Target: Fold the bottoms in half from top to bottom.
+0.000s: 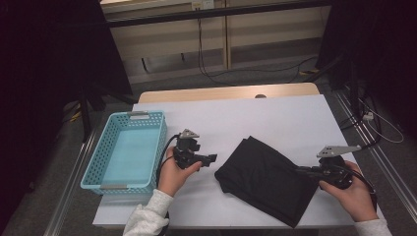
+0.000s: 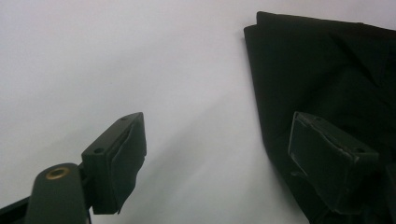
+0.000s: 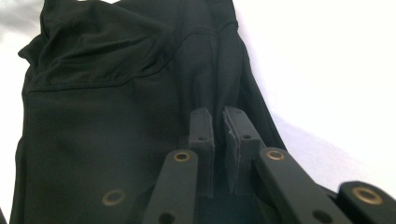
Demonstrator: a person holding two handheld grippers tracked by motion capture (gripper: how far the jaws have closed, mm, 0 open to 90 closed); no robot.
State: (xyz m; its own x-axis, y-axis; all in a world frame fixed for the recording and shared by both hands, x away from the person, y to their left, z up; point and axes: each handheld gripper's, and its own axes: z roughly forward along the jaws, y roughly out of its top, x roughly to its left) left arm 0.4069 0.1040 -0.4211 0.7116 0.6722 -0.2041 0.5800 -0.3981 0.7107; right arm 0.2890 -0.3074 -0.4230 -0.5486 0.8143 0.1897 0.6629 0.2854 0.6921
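A black folded cloth (image 1: pixel 265 179) lies on the white table (image 1: pixel 275 113), right of the middle. My right gripper (image 1: pixel 301 169) reaches in from the cloth's right edge. In the right gripper view its jaws (image 3: pixel 218 114) stand nearly together, shut on a raised fold of the black cloth (image 3: pixel 107 107). My left gripper (image 1: pixel 212 158) is held just left of the cloth, pointing toward it. In the left gripper view it (image 2: pixel 217 128) is wide open with bare table between the jaws, and the cloth (image 2: pixel 322 70) lies behind the right jaw.
A teal plastic basket (image 1: pixel 93 167) stands at the table's left side with nothing in it. Bare white table stretches behind the cloth to the far edge. Cables run over the floor beyond the table.
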